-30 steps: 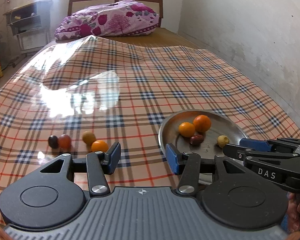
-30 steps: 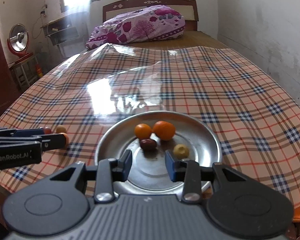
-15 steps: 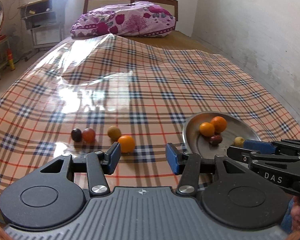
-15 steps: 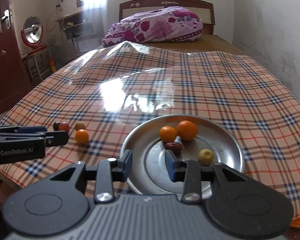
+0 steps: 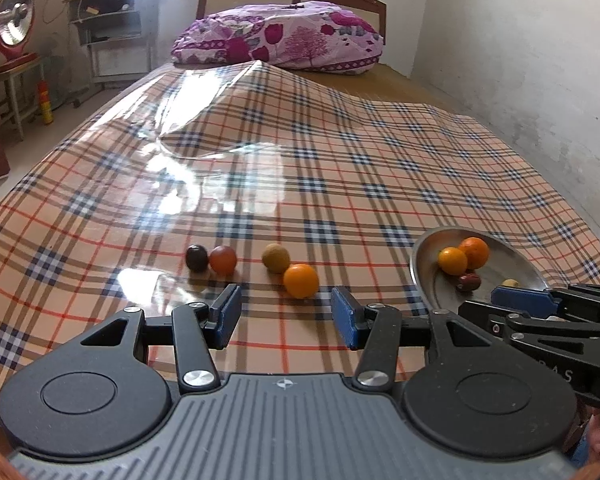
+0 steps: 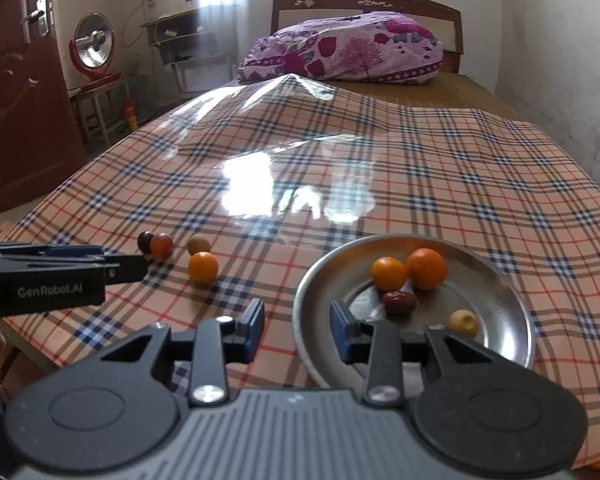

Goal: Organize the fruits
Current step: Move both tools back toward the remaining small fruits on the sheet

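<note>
Just ahead of the left claw (image 5: 286, 316), whose jaws stand apart with nothing between them, sits an orange fruit (image 5: 301, 280) on the plaid bed cover (image 5: 340, 168). Three more small fruits lie a bit farther off. The right claw (image 6: 297, 330) is also apart and empty, over the near rim of the metal plate (image 6: 312, 280), which holds four fruits. I think the step is picking up the orange fruit: reach forward, close, then carry it to the plate.
</note>
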Tool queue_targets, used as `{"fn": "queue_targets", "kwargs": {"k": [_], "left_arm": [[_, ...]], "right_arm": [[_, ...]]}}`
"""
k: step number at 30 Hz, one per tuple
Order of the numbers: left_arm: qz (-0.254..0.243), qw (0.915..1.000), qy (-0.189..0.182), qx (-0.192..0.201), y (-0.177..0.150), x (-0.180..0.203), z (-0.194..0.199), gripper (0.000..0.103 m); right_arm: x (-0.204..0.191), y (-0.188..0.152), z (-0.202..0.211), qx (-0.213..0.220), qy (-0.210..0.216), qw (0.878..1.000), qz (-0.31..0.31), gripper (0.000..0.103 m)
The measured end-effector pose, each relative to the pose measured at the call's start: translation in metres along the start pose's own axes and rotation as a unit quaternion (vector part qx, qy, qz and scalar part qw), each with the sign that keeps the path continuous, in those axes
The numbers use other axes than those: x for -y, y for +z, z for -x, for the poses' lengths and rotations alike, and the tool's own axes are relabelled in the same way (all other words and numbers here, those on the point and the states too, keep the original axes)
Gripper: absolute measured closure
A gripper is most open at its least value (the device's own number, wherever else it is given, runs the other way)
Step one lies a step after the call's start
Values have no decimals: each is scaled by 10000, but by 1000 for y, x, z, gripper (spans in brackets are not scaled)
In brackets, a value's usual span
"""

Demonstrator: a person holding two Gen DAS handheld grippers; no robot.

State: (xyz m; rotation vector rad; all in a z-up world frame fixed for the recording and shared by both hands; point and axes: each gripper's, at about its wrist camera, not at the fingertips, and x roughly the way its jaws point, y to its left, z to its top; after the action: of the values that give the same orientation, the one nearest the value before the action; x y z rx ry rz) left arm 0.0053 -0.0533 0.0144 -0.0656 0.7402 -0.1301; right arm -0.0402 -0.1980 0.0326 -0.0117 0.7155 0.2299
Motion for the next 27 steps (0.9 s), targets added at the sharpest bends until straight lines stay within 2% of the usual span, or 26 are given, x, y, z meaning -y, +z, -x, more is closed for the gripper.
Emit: {"fn": "queue_targets", "kwargs": {"k": [11, 27], "left_arm": [[209, 9996, 176, -82, -1, -21, -10, 43], [622, 9969, 447, -201, 12, -43, -53, 43]], "right_arm": [[-16, 5, -13, -56, 156, 9997, 175, 66], [-26, 7, -37, -187, 317, 9991, 229, 66]]}}
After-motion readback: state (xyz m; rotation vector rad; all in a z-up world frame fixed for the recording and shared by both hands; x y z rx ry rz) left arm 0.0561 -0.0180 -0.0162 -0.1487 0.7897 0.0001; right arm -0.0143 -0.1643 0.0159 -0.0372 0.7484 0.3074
